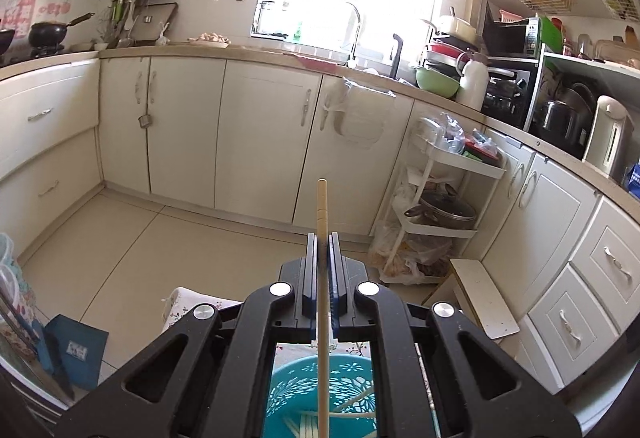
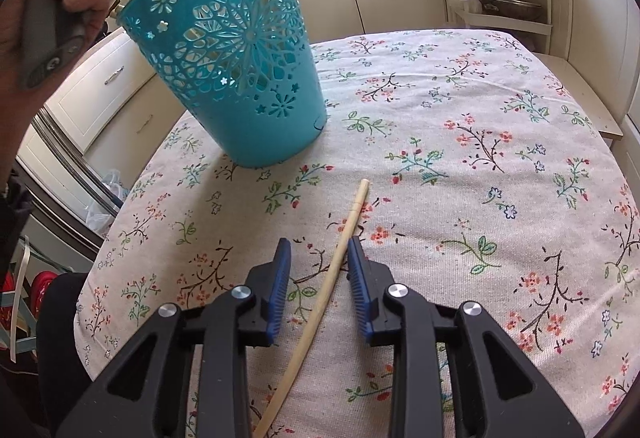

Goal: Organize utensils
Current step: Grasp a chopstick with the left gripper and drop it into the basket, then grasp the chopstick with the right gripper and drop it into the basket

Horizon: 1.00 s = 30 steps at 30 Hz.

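Observation:
My left gripper (image 1: 322, 238) is shut on a wooden chopstick (image 1: 322, 214) and holds it upright over the teal cut-out basket (image 1: 296, 390), where more chopsticks lie inside. In the right wrist view the basket (image 2: 236, 78) stands on the floral tablecloth (image 2: 480, 158) at the far left, with the left hand and its chopstick above the rim. My right gripper (image 2: 318, 250) is open, its jaws on either side of another chopstick (image 2: 340, 254) that lies flat on the cloth.
White kitchen cabinets (image 1: 256, 134) and a tiered white cart with a pot (image 1: 444, 214) stand beyond the table. A small white step stool (image 1: 480, 298) sits by the drawers. The table's far edge (image 2: 420, 32) lies past the basket.

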Motion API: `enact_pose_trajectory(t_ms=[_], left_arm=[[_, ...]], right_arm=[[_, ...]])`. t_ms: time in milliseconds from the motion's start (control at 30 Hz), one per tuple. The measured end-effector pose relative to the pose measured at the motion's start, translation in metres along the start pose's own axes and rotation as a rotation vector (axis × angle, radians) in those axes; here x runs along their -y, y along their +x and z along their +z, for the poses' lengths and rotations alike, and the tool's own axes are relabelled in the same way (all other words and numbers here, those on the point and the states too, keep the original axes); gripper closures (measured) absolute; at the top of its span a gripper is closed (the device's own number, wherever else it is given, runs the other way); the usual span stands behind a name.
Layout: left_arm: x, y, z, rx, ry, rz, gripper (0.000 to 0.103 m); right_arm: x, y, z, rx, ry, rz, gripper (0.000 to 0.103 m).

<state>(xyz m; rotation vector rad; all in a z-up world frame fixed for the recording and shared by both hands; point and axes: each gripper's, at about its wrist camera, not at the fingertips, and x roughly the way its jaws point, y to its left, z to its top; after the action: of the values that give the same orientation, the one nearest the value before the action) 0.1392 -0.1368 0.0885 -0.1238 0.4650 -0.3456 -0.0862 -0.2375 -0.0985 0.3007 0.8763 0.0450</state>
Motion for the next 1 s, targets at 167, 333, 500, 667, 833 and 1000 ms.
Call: enact_pose_trajectory(t_ms=[167, 333, 500, 667, 833, 1000], left_arm=[[0.005, -0.001, -0.009, -0.008, 0.031, 0.020, 0.098], [0.008, -0.004, -0.013, -0.040, 0.061, 0.015, 0.098], [0.010, -0.020, -0.030, -0.102, 0.124, 0.008, 0.096], [-0.011, -0.049, -0.055, -0.142, 0.145, 0.050, 0.069], [-0.039, -0.091, -0.089, -0.144, 0.161, 0.115, 0.053], [-0.058, -0.116, -0.117, -0.150, 0.168, 0.156, 0.048]], right_arm=[[0.001, 0.000, 0.000, 0.000, 0.002, 0.003, 0.073], [0.000, 0.000, 0.000, 0.000, 0.002, 0.004, 0.073], [0.000, 0.000, 0.000, 0.000, -0.002, 0.000, 0.073], [-0.002, -0.001, -0.001, -0.002, -0.014, -0.012, 0.073], [-0.006, 0.000, -0.001, -0.003, -0.024, -0.026, 0.073], [-0.008, -0.001, -0.002, -0.001, -0.030, -0.043, 0.073]])
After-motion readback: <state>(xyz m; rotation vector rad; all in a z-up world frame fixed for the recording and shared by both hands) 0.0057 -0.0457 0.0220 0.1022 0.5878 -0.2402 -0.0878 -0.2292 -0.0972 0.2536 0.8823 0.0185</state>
